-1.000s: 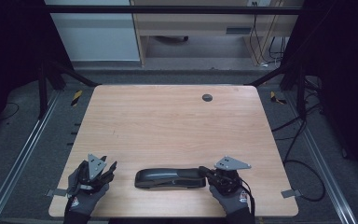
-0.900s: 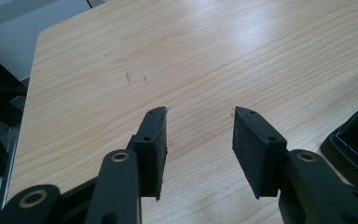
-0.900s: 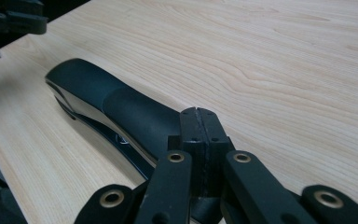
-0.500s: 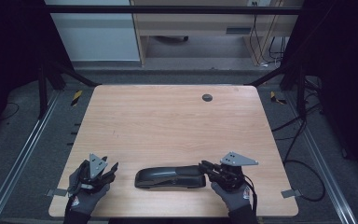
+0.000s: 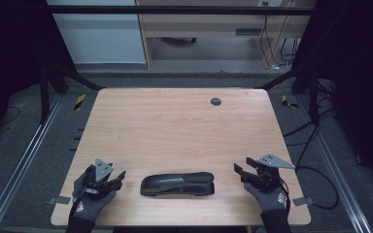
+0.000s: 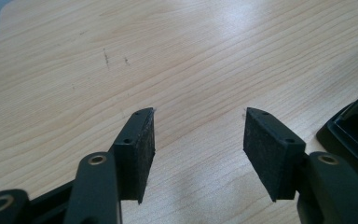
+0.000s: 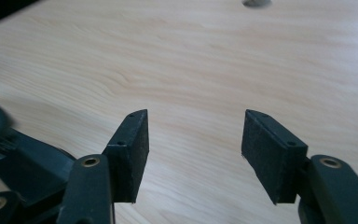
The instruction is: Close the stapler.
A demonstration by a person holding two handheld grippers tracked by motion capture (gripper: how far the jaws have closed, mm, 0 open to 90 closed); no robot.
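A black stapler lies flat near the table's front edge, between my two grippers. My left gripper rests to its left. Its jaws have just been opening and stand open over bare wood, with the stapler's end off to the right of them. My right gripper sits a short way right of the stapler, apart from it. Its jaws have just been opening too and stand wide with nothing between them. The stapler is blurred at that view's left edge.
The light wooden table has a small round grommet near its far edge. Metal rails run along both sides of the table, and cables lie on the floor at the right. A desk stands beyond the far edge.
My right gripper has let go of the stapler's right end, opened wide and moved away to the right. The stapler stays where it lay. My left hand has barely moved.
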